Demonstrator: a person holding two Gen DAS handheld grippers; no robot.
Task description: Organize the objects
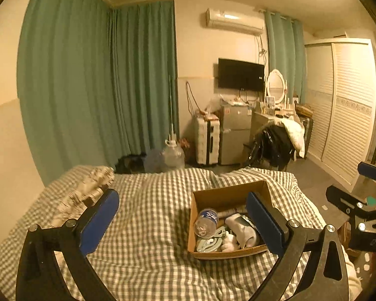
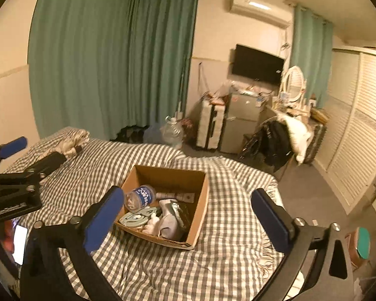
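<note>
An open cardboard box sits on the checked bed cover. It holds a clear plastic bottle with a blue label lying on its side, a pale blue flat piece, a white and grey bundle and a small white figure. My left gripper is open and empty, raised above the bed just left of the box. My right gripper is open and empty, raised with the box between its blue fingers in view. Each gripper shows at the edge of the other's view.
The bed has a patterned pillow at its far left. Beyond the bed are green curtains, a water jug, a suitcase, a small fridge, a chair with clothes and a louvred wardrobe. A lit phone is at the lower left.
</note>
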